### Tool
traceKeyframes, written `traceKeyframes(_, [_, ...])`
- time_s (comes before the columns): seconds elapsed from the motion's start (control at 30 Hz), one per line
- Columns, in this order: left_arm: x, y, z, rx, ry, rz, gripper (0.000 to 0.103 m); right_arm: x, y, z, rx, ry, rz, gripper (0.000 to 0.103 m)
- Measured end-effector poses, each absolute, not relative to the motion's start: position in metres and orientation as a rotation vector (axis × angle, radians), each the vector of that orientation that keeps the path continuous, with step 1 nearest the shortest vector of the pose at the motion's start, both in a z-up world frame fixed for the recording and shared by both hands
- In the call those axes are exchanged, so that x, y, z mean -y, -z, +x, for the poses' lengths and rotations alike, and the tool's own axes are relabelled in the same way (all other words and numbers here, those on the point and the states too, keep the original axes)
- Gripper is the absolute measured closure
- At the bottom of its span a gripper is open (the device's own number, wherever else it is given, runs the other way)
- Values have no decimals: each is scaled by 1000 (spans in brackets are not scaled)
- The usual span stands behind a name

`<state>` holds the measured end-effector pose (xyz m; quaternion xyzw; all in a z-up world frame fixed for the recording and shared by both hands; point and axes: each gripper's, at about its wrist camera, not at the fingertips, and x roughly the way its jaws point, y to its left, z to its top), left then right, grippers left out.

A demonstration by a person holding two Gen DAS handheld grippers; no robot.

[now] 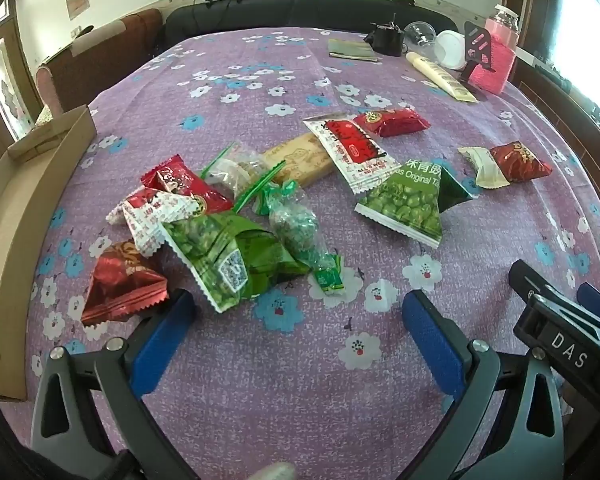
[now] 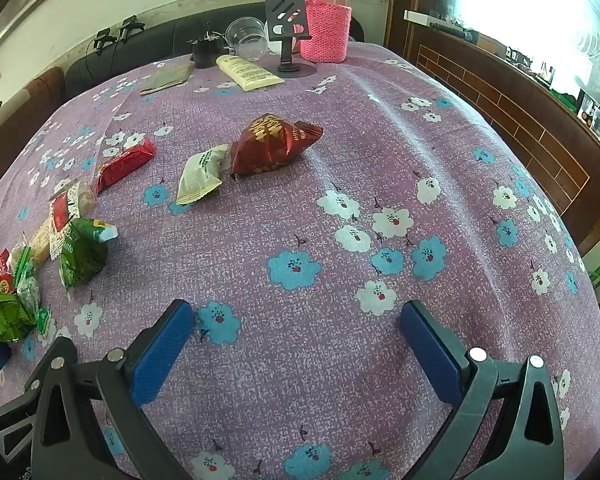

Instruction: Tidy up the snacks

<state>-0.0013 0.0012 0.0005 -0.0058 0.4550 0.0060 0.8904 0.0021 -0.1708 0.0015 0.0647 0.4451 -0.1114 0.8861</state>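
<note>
step: nothing picked yet | left gripper (image 1: 300, 312) and right gripper (image 2: 298, 320) spread wide, empty | snacks (image 1: 236, 240) scattered on tablecloth (image 1: 284, 400) beside cardboard box (image 1: 4, 216) | next: nearest packet probably gets grabbed, boxed

On my desk (image 1: 260, 360) I count three green pea packets (image 1: 404, 204), two dark red foil pouches (image 1: 120, 280), three bright red wrapped sweets (image 1: 392, 120), two red-and-white sachets (image 1: 350, 150), one cream packet (image 1: 482, 166), one biscuit bar (image 1: 300, 158), two clear bags with green seals (image 1: 236, 168), and one cardboard box (image 1: 16, 200).
</note>
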Motion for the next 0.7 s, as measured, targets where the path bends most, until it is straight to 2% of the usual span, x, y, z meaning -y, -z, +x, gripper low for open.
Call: traceKeyframes(0.7, [-2, -4, -11, -993, -23, -20, 0, 171, -3, 2, -942, 208, 123, 0])
